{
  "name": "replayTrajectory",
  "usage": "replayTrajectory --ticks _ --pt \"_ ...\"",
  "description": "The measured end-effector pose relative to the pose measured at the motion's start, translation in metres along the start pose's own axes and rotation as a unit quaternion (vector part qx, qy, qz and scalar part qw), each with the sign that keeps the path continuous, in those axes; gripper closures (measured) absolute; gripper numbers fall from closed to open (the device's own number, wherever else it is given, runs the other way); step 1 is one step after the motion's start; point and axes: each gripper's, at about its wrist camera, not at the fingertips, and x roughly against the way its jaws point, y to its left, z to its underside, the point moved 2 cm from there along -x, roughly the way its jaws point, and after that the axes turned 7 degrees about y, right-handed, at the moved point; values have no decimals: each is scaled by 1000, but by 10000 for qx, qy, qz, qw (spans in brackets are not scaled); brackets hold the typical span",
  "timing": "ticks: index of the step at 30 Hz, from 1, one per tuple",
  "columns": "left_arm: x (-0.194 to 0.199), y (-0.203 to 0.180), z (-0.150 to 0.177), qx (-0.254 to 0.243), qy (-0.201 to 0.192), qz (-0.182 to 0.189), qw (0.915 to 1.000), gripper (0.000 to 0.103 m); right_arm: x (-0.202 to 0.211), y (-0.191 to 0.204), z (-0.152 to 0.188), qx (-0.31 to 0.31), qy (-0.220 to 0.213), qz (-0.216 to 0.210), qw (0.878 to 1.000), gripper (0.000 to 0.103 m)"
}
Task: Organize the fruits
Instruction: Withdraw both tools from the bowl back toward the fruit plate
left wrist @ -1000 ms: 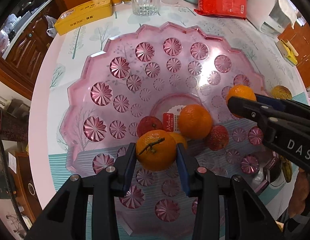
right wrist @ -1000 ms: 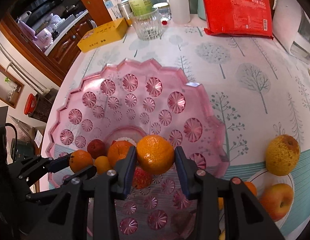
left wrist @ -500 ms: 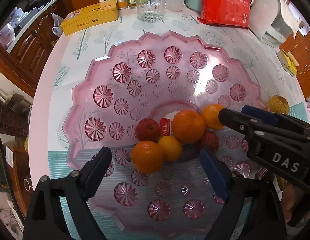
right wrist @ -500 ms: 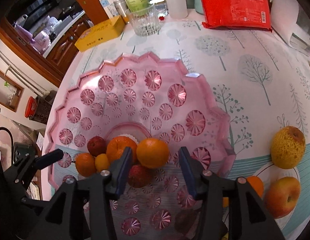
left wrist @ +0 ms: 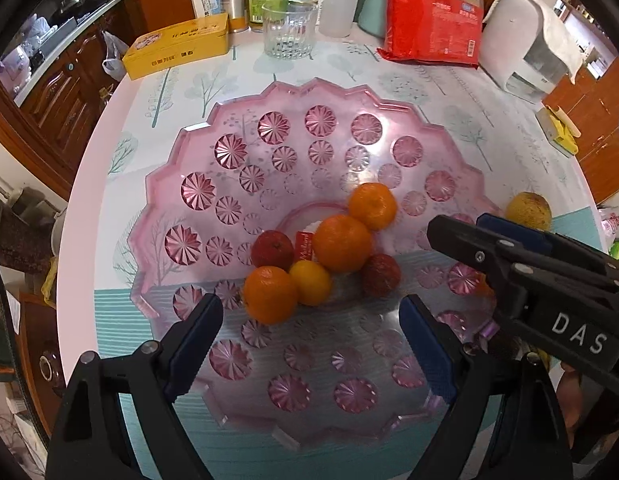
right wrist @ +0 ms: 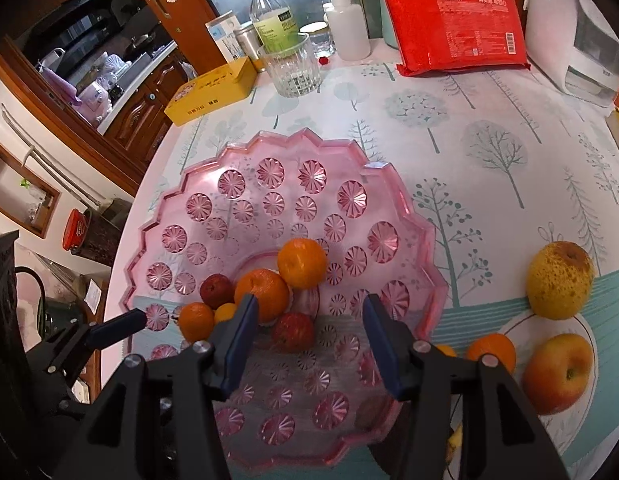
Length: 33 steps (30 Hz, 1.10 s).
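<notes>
While both grippers' jaws gape wide and hold nothing, the apple (right wrist: 559, 372) at lower right probably goes next into the pink bowl (right wrist: 245, 152).

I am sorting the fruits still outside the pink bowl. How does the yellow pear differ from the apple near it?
The pear is yellow-brown with dark speckles; the apple is smooth, red blending into yellow. The pear sits at the far rim of the white plate, partly over the tablecloth; the apple lies nearer, on the plate. Both are whole, with stem hollows showing.

Right hand-held gripper (right wrist: 307, 334), jaws apart, empty above fruit-filled pink bowl (right wrist: 419, 236).
</notes>
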Motion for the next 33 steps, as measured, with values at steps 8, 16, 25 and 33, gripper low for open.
replayTrajectory --ticks 8,16,25,33 --pt "22 -13 17 -17 -157 133 9998 14 31 -3 15 -13 -299 12 9996 48" --pt "49 -20 38 26 -212 213 9995 14 68 -9 36 -26 -585 15 9983 48" --pt "87 -49 44 -215 -417 339 9983 14 117 -25 60 -43 -1083 191 9939 48" --pt "123 -92 40 -627 -831 335 9940 14 158 -48 77 -35 -1508 466 9875 45"
